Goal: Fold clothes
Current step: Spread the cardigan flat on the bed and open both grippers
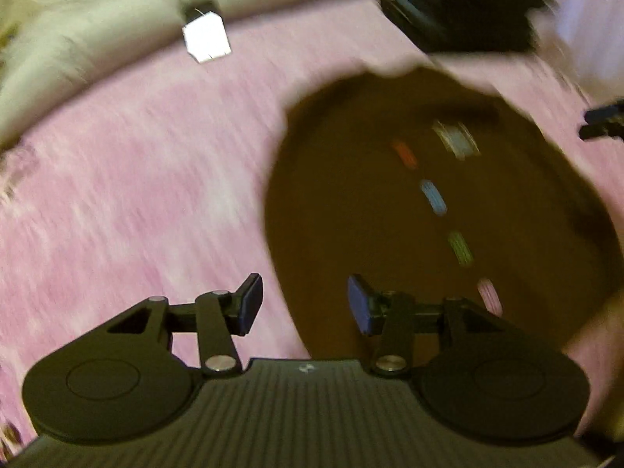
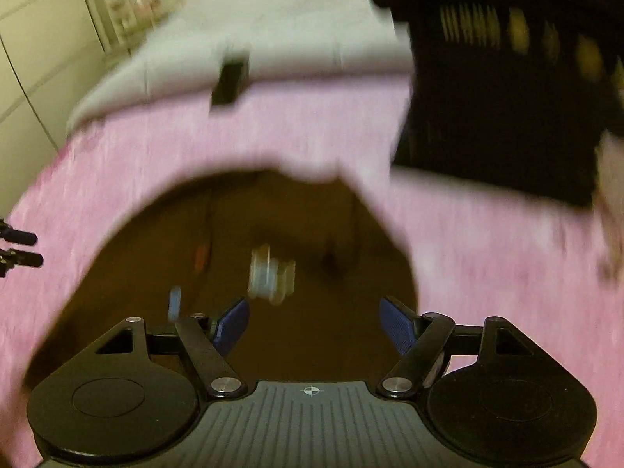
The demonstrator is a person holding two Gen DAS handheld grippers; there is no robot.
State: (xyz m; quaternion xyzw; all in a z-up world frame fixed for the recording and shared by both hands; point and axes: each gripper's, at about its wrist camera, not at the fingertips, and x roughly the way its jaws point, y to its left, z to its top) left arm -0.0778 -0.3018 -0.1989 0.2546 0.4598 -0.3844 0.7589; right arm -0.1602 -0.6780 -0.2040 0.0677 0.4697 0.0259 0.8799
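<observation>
Nearest in the left wrist view, the left claw [image 1: 304, 304] is hovering with its two blue pads spread apart and nothing between them, straddling the left edge of the brown garment [image 1: 429, 202]. In the right wrist view the right claw [image 2: 314, 325] is likewise standing wide open and empty, poised over the near part of the same brown garment [image 2: 273, 234].

The garment is lying flat on the pink bed cover [image 1: 136, 175], its small coloured patches and a pale printed mark showing through heavy motion blur. In the right wrist view the tips of the left claw [image 2: 23, 249] are poking in at the far left edge, over the pink bed cover [image 2: 487, 273] and well apart from the right one.

Farther off, a stack of dark folded clothes [image 2: 507, 97] is sitting on the cover to the right. A small box-like object [image 1: 206, 37], too blurred to identify, is resting near where the pink cover is meeting a pale grey bedding layer [image 2: 273, 31] at the far side.
</observation>
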